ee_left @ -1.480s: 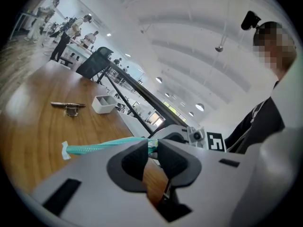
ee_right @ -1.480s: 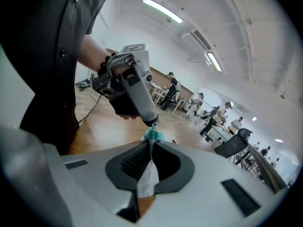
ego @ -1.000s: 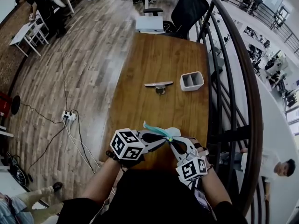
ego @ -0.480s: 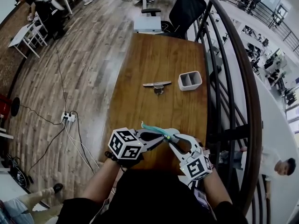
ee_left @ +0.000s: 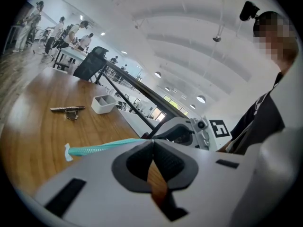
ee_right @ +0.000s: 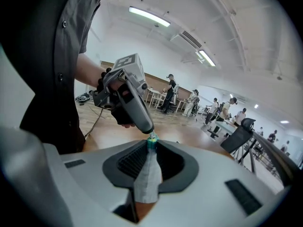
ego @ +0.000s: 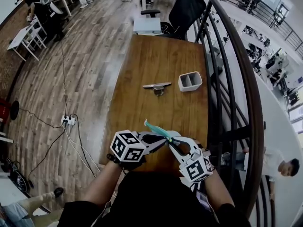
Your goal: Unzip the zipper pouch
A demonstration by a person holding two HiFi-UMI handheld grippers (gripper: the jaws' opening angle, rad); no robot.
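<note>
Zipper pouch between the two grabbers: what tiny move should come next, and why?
Probably let the right gripper finish tightening before any tug. Its jaws are closing with the zipper pouch's grey fabric between them and the teal zipper's end at their tips. The left gripper is shut on the pouch right beside it, so that side looks braced.

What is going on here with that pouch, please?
A person holds a zipper pouch above the wooden table with two hand-held grippers. The left claw is shut on its teal zipper end. The right claw is closing, with the pouch's grey fabric pinched in it. How far it is unzipped does not show.
</note>
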